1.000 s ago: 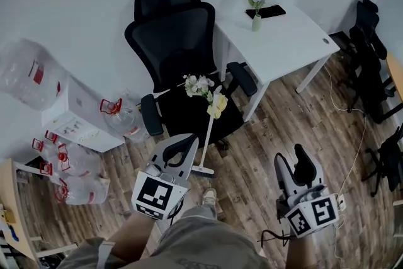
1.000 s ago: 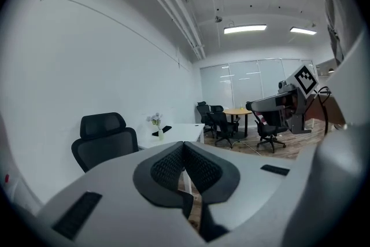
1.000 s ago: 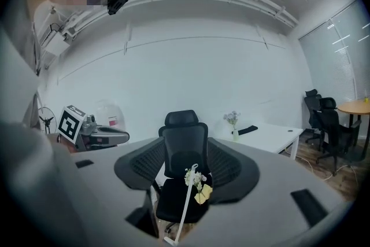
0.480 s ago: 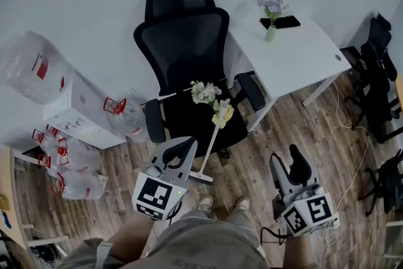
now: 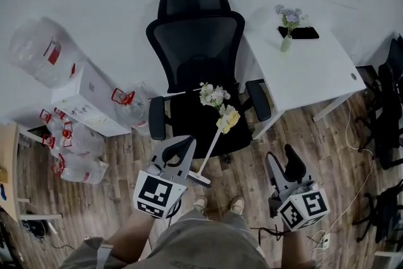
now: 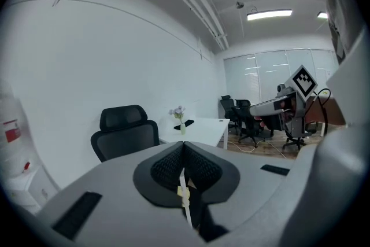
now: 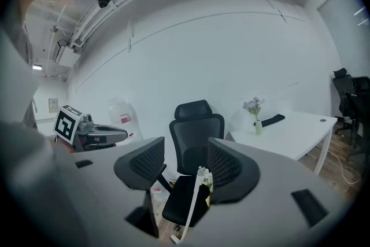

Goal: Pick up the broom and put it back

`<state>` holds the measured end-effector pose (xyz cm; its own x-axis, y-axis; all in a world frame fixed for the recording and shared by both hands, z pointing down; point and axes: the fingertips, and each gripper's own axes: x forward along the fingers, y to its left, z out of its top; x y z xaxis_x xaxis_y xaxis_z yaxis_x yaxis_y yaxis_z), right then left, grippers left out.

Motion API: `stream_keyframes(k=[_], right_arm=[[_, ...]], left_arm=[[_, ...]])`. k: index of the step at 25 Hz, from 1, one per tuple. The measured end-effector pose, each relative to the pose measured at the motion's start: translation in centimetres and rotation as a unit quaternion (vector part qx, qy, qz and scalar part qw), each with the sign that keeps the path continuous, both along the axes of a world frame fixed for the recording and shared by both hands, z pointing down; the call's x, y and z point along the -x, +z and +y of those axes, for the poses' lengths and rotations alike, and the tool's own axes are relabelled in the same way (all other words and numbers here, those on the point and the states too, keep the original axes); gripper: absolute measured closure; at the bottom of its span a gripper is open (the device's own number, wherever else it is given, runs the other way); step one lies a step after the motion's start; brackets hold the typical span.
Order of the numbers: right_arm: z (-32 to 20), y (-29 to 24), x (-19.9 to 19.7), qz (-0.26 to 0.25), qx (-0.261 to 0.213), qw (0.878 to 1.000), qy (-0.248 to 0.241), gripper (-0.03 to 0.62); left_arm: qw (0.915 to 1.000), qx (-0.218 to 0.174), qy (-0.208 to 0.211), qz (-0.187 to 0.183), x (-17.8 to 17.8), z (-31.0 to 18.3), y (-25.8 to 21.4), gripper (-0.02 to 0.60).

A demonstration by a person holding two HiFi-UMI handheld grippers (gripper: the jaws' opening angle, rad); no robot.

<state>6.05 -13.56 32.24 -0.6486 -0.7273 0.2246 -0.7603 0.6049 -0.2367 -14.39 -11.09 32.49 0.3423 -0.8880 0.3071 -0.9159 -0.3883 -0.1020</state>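
The broom (image 5: 211, 149) is a thin white stick standing on the wood floor; its base (image 5: 200, 177) rests in front of the black office chair (image 5: 198, 53). Its top leans on the seat and carries pale flowers (image 5: 213, 96) and a yellow piece (image 5: 228, 120). My left gripper (image 5: 187, 144) hovers just left of the stick, jaws shut together, not touching it. In the left gripper view the gripper (image 6: 184, 150) shows the stick (image 6: 185, 205) beyond its closed pads. My right gripper (image 5: 281, 159) is open to the right, and the right gripper view frames the broom (image 7: 193, 199) between the gripper's (image 7: 184, 162) spread jaws.
A white desk (image 5: 315, 66) with a flower vase (image 5: 287, 41) and a black flat object (image 5: 302, 33) stands right of the chair. Large water bottles (image 5: 38, 57) and a white box (image 5: 88, 104) fill the left. Black chairs (image 5: 390, 97) and a cable (image 5: 352, 198) are at the right.
The head view has swung left, so chair, desk and broom sit further right and higher. Both grippers hold nearly the same pose; the right one shifted slightly left.
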Motion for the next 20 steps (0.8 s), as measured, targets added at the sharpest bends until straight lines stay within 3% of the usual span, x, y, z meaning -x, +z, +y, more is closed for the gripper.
stream_keyframes(k=[9,20], right_arm=[[-6.4,5.5,4.3,0.008,0.033,0.996,-0.076,0.355],[-10.7,17.8,10.5,0.029,0.114,0.986,-0.115,0.339]], left_arm=[[0.9979,0.024,-0.060,-0.006,0.8,-2.9,2.4,0.566],[0.9929,0.064,-0.100,-0.008,3.9,-5.3,9.4,0.566]])
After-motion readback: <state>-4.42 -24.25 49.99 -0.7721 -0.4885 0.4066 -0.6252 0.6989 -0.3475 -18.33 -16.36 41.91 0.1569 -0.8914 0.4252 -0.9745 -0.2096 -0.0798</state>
